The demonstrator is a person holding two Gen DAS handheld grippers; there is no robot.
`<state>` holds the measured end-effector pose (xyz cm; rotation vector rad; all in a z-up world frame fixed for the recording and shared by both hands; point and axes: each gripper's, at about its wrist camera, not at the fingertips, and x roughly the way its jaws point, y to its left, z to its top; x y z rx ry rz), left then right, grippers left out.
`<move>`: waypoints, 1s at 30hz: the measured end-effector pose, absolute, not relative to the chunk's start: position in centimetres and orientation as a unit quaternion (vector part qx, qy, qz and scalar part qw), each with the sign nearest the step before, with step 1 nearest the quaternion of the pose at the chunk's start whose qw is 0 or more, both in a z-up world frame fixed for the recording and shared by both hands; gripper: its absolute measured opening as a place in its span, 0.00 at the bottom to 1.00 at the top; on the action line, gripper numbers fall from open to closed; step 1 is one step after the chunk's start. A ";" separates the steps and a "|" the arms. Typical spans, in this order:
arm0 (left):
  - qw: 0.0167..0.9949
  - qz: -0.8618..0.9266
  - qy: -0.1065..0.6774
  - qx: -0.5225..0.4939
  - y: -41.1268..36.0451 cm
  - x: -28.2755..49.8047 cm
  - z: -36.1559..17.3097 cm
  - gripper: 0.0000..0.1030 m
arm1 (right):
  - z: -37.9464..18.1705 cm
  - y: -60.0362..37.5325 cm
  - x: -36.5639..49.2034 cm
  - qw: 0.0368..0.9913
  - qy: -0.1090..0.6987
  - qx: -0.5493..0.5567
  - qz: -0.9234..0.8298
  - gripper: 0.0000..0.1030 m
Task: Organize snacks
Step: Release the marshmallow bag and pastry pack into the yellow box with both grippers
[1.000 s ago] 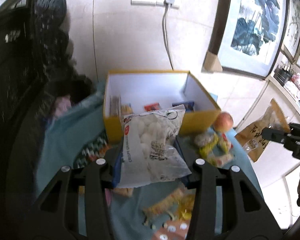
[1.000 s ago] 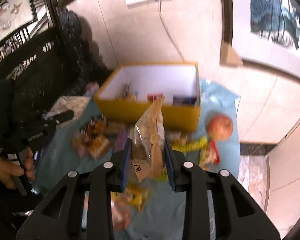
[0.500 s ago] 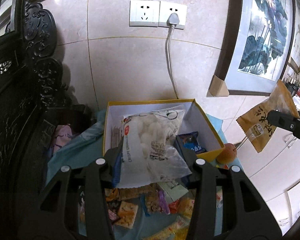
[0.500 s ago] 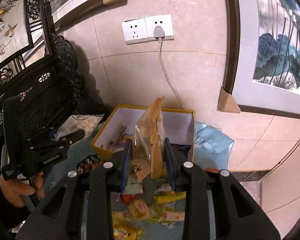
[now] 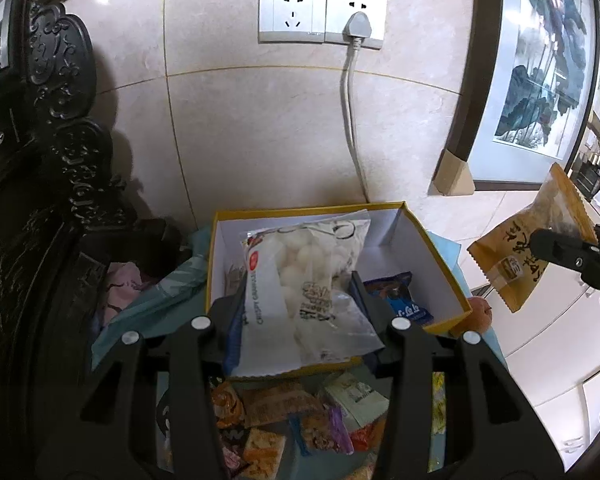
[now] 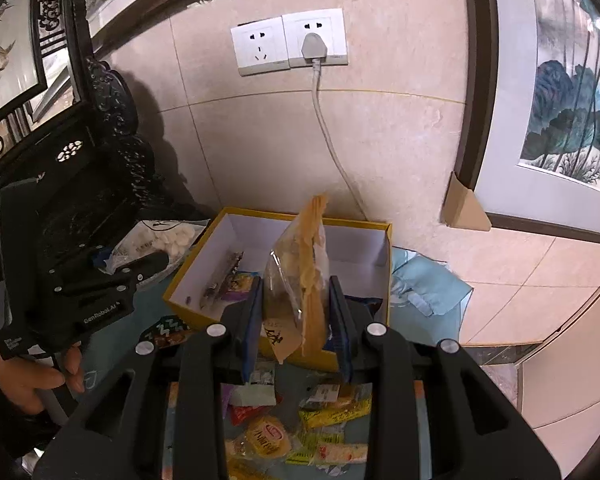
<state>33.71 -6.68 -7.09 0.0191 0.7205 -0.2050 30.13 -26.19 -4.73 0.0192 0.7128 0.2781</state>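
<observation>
Box (image 5: 440, 256) floor behind white bag (image 5: 304, 280)

Two grippers, the left gripper (image 5: 300, 296) and the right gripper (image 6: 298, 304), each clamp one snack bag: one white bag (image 5: 304, 280), one tan bag (image 6: 300, 268); one yellow box (image 6: 360, 354); two wall sockets (image 5: 322, 14), one plug (image 5: 356, 26); one apple (image 5: 480, 314)

This is a lived-in home, likely a sitting or dining room. Polished beige wall tiles (image 5: 260, 128) carry a double wall socket (image 5: 322, 14) with a grey plug (image 5: 356, 26) in it, and framed ink paintings of lotus (image 6: 568, 120) lean against that wall with cardboard corner guards (image 6: 462, 208) on their frames. Dark carved wooden furniture (image 5: 60, 92) stands at the left, and wrapped snacks (image 6: 300, 428) lie loose on a pale blue cloth (image 6: 428, 280) beside a yellow cardboard box (image 6: 292, 354).
</observation>
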 end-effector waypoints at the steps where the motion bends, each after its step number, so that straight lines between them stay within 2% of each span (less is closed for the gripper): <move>1: 0.931 -0.100 0.352 0.010 -6.8 34.1 -7.2 0.45 | -4.8 -26.2 30.5 0.928 0.347 0.009 0.133 0.30; 3: 0.931 -0.099 0.352 0.017 -7.1 35.4 -7.3 0.47 | -4.8 -26.0 31.9 0.929 0.345 0.009 0.131 0.31; 4: 0.930 -0.096 0.354 0.022 -7.3 36.2 -7.4 0.54 | -4.8 -25.9 32.8 0.929 0.345 0.009 0.134 0.32; 5: 0.928 -0.095 0.359 0.024 -7.5 37.0 -7.6 0.62 | -5.1 -25.7 34.1 0.926 0.352 0.002 0.135 0.42; 6: 0.926 -0.087 0.367 0.024 -7.4 38.2 -8.0 0.81 | -5.4 -25.6 35.0 0.925 0.359 -0.003 0.127 0.50; 7: 0.928 -0.072 0.366 0.024 -7.3 38.7 -8.2 0.90 | -5.6 -25.7 35.7 0.924 0.364 -0.006 0.115 0.60; 10: 0.926 -0.057 0.373 0.016 -6.3 39.6 -8.3 0.91 | -5.9 -26.3 36.3 0.922 0.372 0.006 0.109 0.60; 17: 0.928 -0.053 0.368 0.015 -4.6 36.3 -9.3 0.91 | -8.3 -27.1 33.0 0.916 0.387 0.003 0.110 0.60; 30: 0.888 -0.090 0.450 0.023 -5.4 26.8 -18.4 0.91 | -18.4 -24.7 22.5 0.862 0.476 0.021 0.174 0.60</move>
